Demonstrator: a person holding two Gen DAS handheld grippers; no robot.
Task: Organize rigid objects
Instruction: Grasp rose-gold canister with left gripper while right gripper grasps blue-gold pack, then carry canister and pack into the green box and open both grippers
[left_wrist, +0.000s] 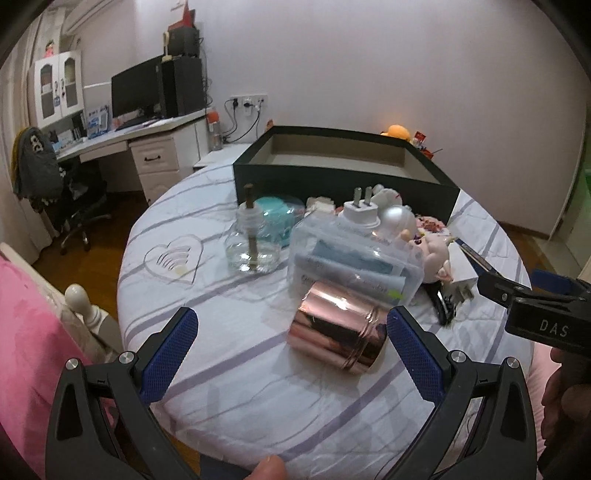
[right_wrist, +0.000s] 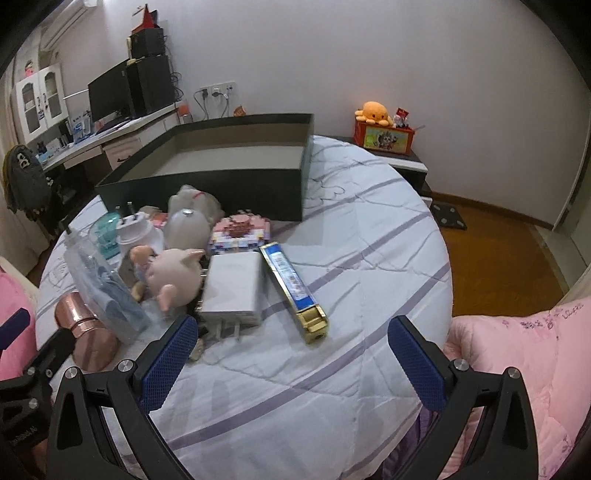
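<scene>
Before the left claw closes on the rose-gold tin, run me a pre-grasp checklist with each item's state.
1. Left claw open: ok.
2. Rose-gold tin centred between the fingers: not ok, it lies close to the right finger.
3. Tin free of neighbours: cannot tell, the clear plastic case sits right behind it.
4. Right claw open and holding nothing: ok.
5. Dark box has room: ok, nothing shows inside.

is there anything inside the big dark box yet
No, the dark box shows only its bare tan floor; the items sit on the bed in front.
</scene>
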